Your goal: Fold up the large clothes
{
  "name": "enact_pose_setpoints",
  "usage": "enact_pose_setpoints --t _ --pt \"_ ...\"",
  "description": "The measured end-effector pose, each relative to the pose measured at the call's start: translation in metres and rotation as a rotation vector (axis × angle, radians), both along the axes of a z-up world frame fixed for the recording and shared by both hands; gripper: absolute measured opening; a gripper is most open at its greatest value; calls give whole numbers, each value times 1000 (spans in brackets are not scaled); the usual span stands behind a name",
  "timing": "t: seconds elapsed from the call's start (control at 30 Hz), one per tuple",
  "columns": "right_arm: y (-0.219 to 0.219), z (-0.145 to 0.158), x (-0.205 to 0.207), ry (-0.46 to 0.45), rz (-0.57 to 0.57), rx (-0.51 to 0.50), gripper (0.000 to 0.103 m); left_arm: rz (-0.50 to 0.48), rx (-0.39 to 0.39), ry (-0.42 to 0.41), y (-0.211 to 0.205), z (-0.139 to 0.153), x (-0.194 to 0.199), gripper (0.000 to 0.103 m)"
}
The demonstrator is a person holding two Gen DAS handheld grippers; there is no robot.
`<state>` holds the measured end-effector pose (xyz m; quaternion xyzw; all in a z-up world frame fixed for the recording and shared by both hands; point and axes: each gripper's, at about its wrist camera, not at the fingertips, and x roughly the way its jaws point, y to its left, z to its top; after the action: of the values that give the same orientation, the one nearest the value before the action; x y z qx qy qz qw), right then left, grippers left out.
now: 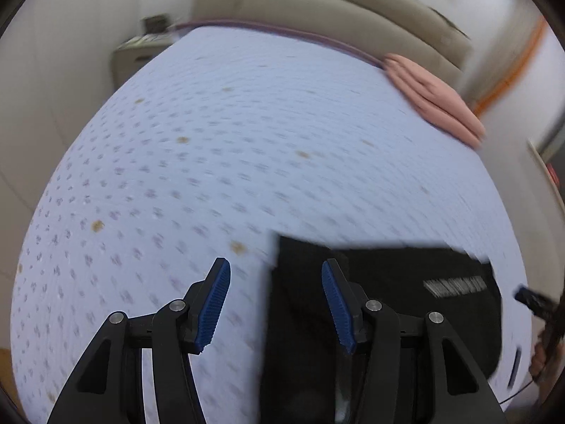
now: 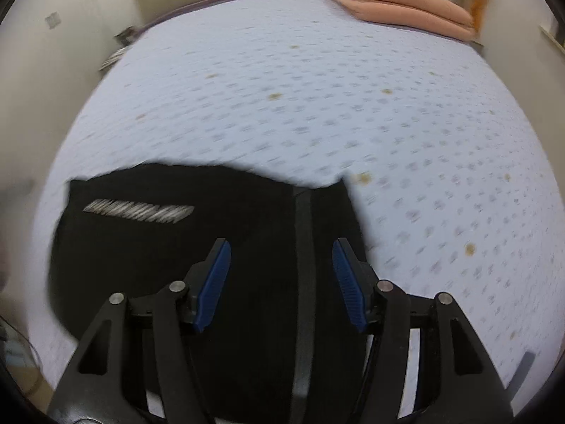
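A black garment with a white printed strip lies folded at the near edge of the bed. My left gripper is open above the garment's left edge, and nothing sits between its blue pads. The same black garment fills the lower left of the right wrist view, with a grey stripe down its right part. My right gripper is open over that stripe, its pads clear of the cloth. Both views are blurred by motion.
A pale blue patterned bedsheet covers the bed. A folded pink blanket lies at the far right corner, also seen as the pink blanket. A beige headboard and a bedside cabinet stand behind.
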<state>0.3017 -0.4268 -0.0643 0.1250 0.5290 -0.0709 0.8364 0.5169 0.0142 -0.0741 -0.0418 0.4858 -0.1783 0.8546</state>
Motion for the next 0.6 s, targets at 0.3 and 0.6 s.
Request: enact_pose_setpoints --t 0.3,0.6 --pt "100 -19 -11 9 114 10 56 -262 -41 62 -148 -31 -125 56" --pt "113 -104 -2 103 114 -30 57 -256 52 172 -174 -119 -113 55"
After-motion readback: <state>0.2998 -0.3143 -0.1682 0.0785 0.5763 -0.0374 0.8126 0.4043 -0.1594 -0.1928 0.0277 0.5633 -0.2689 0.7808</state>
